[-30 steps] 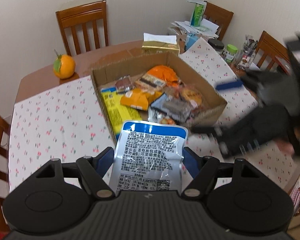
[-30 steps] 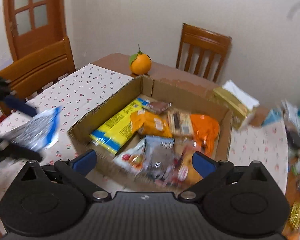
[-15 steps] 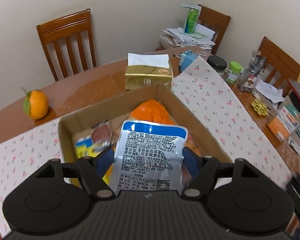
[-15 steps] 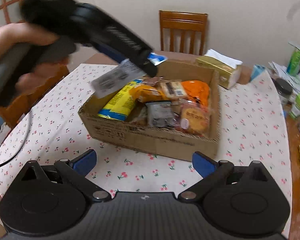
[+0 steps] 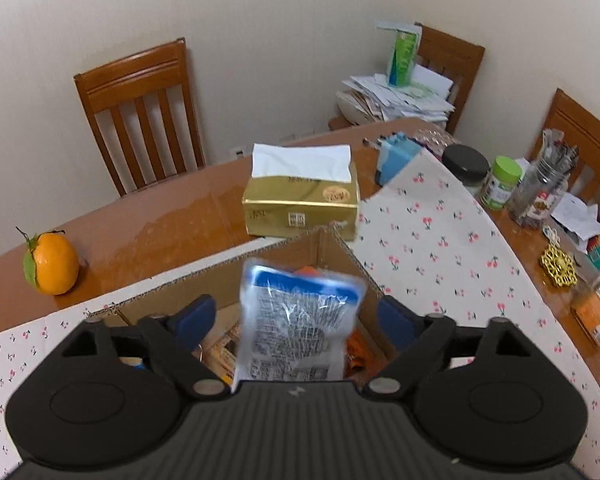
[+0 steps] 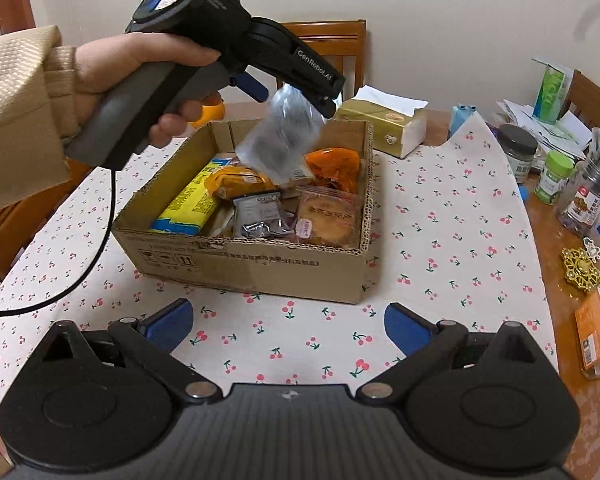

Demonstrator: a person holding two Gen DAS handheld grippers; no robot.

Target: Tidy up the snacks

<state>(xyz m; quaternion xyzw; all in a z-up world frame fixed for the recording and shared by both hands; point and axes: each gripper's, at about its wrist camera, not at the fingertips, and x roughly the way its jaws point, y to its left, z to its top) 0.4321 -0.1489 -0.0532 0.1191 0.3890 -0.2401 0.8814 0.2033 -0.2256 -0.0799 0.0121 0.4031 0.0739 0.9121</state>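
Observation:
A silver snack packet with a blue top (image 5: 300, 320) lies blurred between the spread fingers of my left gripper (image 5: 296, 316), touching neither. In the right wrist view the packet (image 6: 280, 140) is in the air just below the left gripper (image 6: 296, 92), over the cardboard box (image 6: 260, 268). The box holds several snacks: a yellow pack (image 6: 188, 204), an orange bag (image 6: 334, 164), a round pastry (image 6: 326, 220) and a silver pack (image 6: 260, 220). My right gripper (image 6: 288, 320) is open and empty, in front of the box above the cherry tablecloth (image 6: 440, 240).
A gold tissue box (image 5: 300, 196) stands behind the cardboard box. An orange (image 5: 54, 262) sits at the far left. Jars (image 6: 556, 176), a gold trinket (image 6: 580, 270) and papers (image 5: 396, 96) crowd the right side. Wooden chairs (image 5: 140, 112) surround the table.
My left gripper has opened over the box and the silver packet has slipped loose from its fingers. My right gripper has pulled back from the box.

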